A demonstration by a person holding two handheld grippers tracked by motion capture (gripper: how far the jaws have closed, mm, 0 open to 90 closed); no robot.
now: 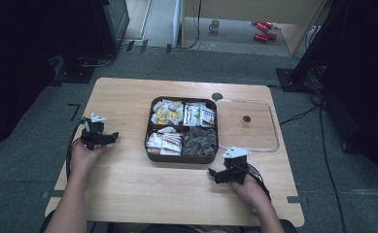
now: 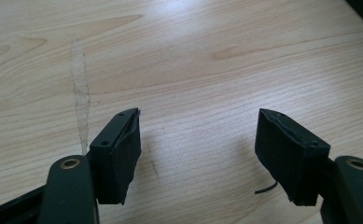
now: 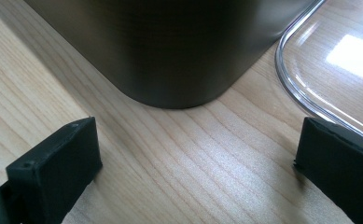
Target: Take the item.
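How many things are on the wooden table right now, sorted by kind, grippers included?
Dark brown four-compartment tray, filled with packets: 1
Clear plastic lid, flat beside the tray: 1
Black two-jaw grippers: 2, the left gripper and the right gripper, both open
Total: 4

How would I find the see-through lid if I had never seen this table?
Start at the wooden table and find the dark brown box with four compartments in its middle. The see-through lid lies flat just right of that box, beyond the right gripper. It alone is clear, showing wood through it.
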